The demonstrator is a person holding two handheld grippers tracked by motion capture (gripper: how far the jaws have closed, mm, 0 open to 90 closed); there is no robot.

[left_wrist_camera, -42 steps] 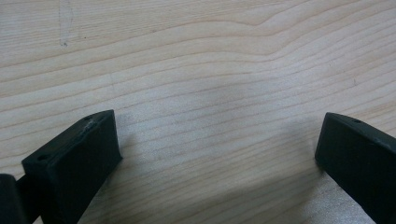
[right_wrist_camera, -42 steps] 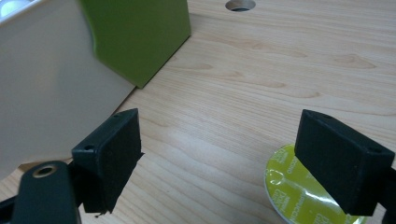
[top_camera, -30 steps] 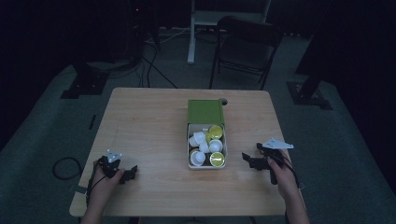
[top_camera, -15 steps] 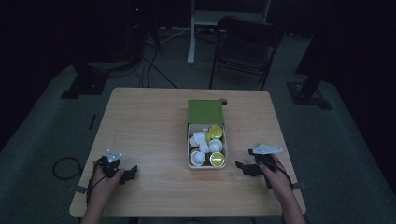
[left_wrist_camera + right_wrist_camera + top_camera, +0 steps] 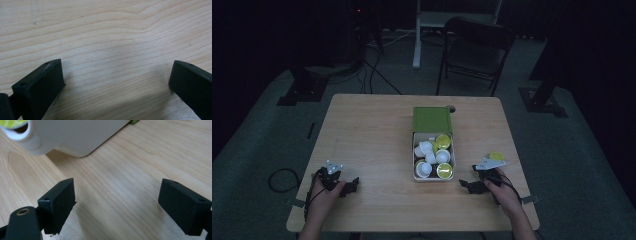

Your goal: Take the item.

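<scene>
A white tray [image 5: 453,161] with a green lid [image 5: 432,119] folded back sits mid-table and holds several white capsules [image 5: 426,149] with yellow-green tops. One more yellow-green capsule [image 5: 497,156] lies on the table right of the tray. My right gripper [image 5: 468,185] rests low near the tray's front right corner and is open; in the right gripper view its jaws [image 5: 117,192] stand wide over bare wood, with the tray's white wall [image 5: 82,135] just ahead. My left gripper [image 5: 350,185] sits at the front left, open [image 5: 116,72] over bare wood.
The wooden table [image 5: 372,135] has free room left of the tray and along the front edge. Behind the table stand a dark chair [image 5: 474,47] and a white stand [image 5: 418,35]. Cables lie on the floor at the left [image 5: 279,177].
My right gripper has come down and toward the near edge, ending close to the tray's front right corner. The capsule on the table behind it now shows. The left gripper has not moved.
</scene>
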